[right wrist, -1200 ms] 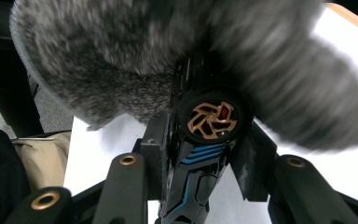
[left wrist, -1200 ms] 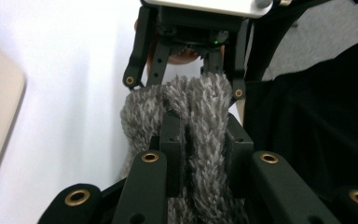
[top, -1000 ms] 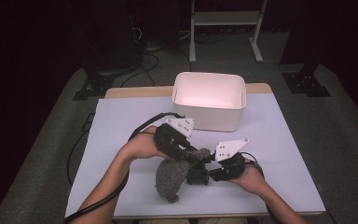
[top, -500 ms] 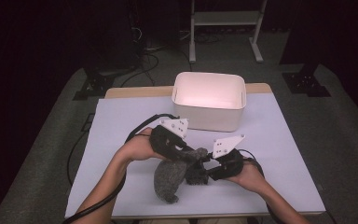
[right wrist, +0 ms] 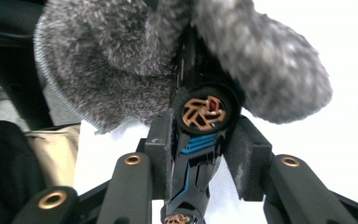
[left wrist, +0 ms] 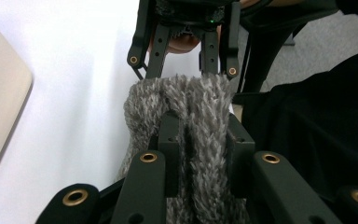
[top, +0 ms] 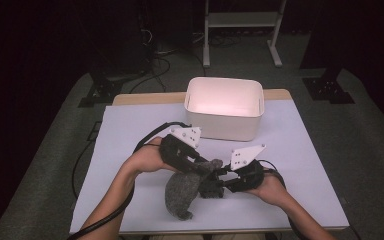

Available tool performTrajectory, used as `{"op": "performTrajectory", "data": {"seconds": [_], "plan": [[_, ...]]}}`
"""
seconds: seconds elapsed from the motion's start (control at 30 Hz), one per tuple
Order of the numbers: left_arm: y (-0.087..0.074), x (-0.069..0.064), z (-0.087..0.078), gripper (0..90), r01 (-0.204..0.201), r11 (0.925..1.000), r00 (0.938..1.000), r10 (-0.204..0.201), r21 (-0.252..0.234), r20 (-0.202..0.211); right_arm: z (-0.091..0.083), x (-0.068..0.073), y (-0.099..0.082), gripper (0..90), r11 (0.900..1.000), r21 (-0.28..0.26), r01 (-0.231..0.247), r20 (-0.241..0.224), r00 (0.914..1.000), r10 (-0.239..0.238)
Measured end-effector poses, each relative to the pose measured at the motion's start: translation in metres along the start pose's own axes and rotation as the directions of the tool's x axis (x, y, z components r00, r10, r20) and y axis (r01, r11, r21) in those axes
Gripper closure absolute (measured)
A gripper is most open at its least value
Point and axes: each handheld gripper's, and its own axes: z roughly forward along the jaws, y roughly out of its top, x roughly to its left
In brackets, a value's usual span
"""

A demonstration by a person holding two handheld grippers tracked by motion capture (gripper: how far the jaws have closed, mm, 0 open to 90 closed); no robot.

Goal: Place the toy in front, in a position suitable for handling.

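Both grippers met near the front middle of the white table (top: 130, 130), just short of its near edge. The left gripper (left wrist: 200, 135) was clenched on a fold of the grey fuzzy cover (top: 182, 192), its 2 jaws pinching the pile from either side. The right gripper (right wrist: 205, 140) was clamped on a black device with a copper-coloured emblem and blue trim (right wrist: 200, 126); what it was I couldn't say. The cover hung from the grippers and sagged down onto the table in front of the person. To my eye the cover was being worked on or off that device, though which I couldn't tell. Doing it well probably meant keeping the right grip steady and pulling the fuzz along the device's length, not sideways, so the fabric wouldn't bunch. The white bin (top: 225, 107) sat well apart toward the far edge, with bare tabletop between and open room on either side.
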Motion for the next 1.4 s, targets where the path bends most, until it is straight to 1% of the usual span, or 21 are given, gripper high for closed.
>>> {"op": "performTrajectory", "data": {"seconds": [0.13, 0.23, 0.27, 0.3, 0.4, 0.47, 0.5, 0.6, 0.67, 0.7, 0.77, 0.8, 0.87, 0.97, 1.0, 1.07, 1.13, 1.27, 1.33, 1.37, 1.4], "plan": [[-0.001, 0.001, 0.003, 73.9, 0.002, 1.0000, 0.9999, -0.002, 0.001, 0.016, 0.001, 0.000, 0.002, 63.6, 0.9999, 0.009, 0.007, -0.004, 1.0000, -0.007], [0.000, 0.001, 0.004, 73.9, 0.004, 1.0000, 0.9999, -0.004, 0.004, 0.010, 0.001, -0.001, 0.002, 62.5, 0.9999, 0.010, -0.001, -0.009, 1.0000, 0.001], [0.001, 0.001, 0.005, 73.9, 0.001, 1.0000, 0.9999, -0.001, 0.001, 0.016, 0.001, -0.001, 0.002, 61.6, 1.0000, 0.006, -0.002, -0.007, 1.0000, 0.002], [0.001, 0.001, 0.006, 73.9, 0.001, 1.0000, 0.9999, -0.001, 0.000, 0.017, 0.002, -0.001, 0.002, 57.8, 1.0000, -0.002, -0.006, -0.009, 0.9999, 0.006], [0.004, 0.001, 0.009, 73.9, -0.006, 1.0000, 0.9996, 0.006, -0.007, 0.028, 0.007, 0.000, 0.005, 53.9, 1.0000, -0.005, -0.005, -0.005, 1.0000, 0.005], [0.005, 0.001, 0.011, 73.9, -0.014, 0.9999, 0.9991, 0.014, -0.008, 0.040, 0.011, 0.001, 0.007, 54.8, 1.0000, -0.004, -0.002, -0.004, 1.0000, 0.002], [0.006, 0.001, 0.013, 73.9, -0.016, 0.9998, 0.9989, 0.016, -0.008, 0.043, 0.012, 0.001, 0.007, 57.5, 1.0000, -0.001, 0.008, 0.005, 1.0000, -0.008], [0.009, 0.000, 0.014, 73.9, -0.032, 0.9995, 0.9987, 0.032, 0.006, 0.039, 0.010, 0.001, 0.007, 57.9, 0.9998, 0.003, 0.021, 0.004, 0.9998, -0.021], [0.010, -0.001, 0.011, 73.8, -0.038, 0.9993, 0.9990, 0.038, 0.007, 0.023, 0.010, 0.002, 0.007, 57.9, 0.9997, 0.006, 0.024, 0.007, 0.9997, -0.024], [0.009, -0.001, 0.008, 73.9, -0.035, 0.9994, 0.9993, 0.035, -0.004, 0.016, 0.009, 0.002, 0.007, 57.9, 0.9997, 0.008, 0.024, 0.006, 0.9997, -0.024], [0.005, -0.001, 0.005, 74.3, -0.023, 0.9997, 0.9996, 0.023, 0.006, 0.017, 0.007, 0.002, 0.005, 58.0, 0.9997, 0.010, 0.021, 0.006, 0.9998, -0.021], [0.003, -0.001, 0.004, 74.3, -0.016, 0.9999, 0.9997, 0.016, -0.001, 0.021, 0.005, 0.001, 0.004, 58.0, 0.9997, 0.012, 0.021, 0.003, 0.9998, -0.021], [-0.002, 0.000, 0.005, 74.5, -0.006, 0.9998, 0.9999, 0.006, 0.017, 0.010, 0.002, 0.001, 0.003, 57.9, 0.9997, 0.017, 0.016, 0.003, 0.9999, -0.016], [-0.008, 0.002, 0.009, 74.4, 0.013, 0.9999, 0.9997, -0.013, 0.003, 0.020, -0.002, 0.000, 0.000, 57.9, 0.9997, 0.022, 0.011, 0.007, 0.9999, -0.011], [-0.009, 0.003, 0.011, 74.4, 0.016, 0.9997, 0.9994, -0.015, -0.019, 0.030, -0.004, 0.000, -0.001, 57.9, 0.9996, 0.026, 0.010, 0.010, 0.9999, -0.010], [-0.008, 0.003, 0.013, 74.4, 0.011, 0.9994, 0.9993, -0.010, -0.034, 0.035, -0.007, 0.001, -0.002, 57.9, 0.9994, 0.033, 0.013, 0.013, 0.9998, -0.014], [-0.006, 0.003, 0.015, 74.4, 0.005, 0.9993, 0.9993, -0.003, -0.038, 0.037, -0.009, 0.002, -0.002, 57.9, 0.9989, 0.043, 0.020, 0.020, 0.9996, -0.021], [-0.007, 0.004, 0.018, 74.1, 0.007, 0.9997, 0.9996, -0.006, -0.026, 0.029, -0.014, 0.002, -0.006, 57.9, 0.9987, 0.050, 0.014, 0.023, 0.9996, -0.015], [-0.009, 0.006, 0.021, 74.1, 0.012, 0.9997, 0.9993, -0.011, -0.020, 0.036, -0.017, 0.002, -0.008, 57.9, 0.9985, 0.053, 0.009, 0.028, 0.9995, -0.010], [-0.011, 0.007, 0.024, 74.1, 0.023, 0.9996, 0.9989, -0.022, -0.017, 0.042, -0.019, 0.002, -0.009, 57.9, 0.9984, 0.056, 0.009, 0.030, 0.9995, -0.010], [-0.011, 0.008, 0.028, 74.1, 0.024, 0.9997, 0.9986, -0.024, -0.007, 0.047, -0.020, 0.002, -0.011, 57.9, 0.9983, 0.057, 0.009, 0.032, 0.9994, -0.011]]}}
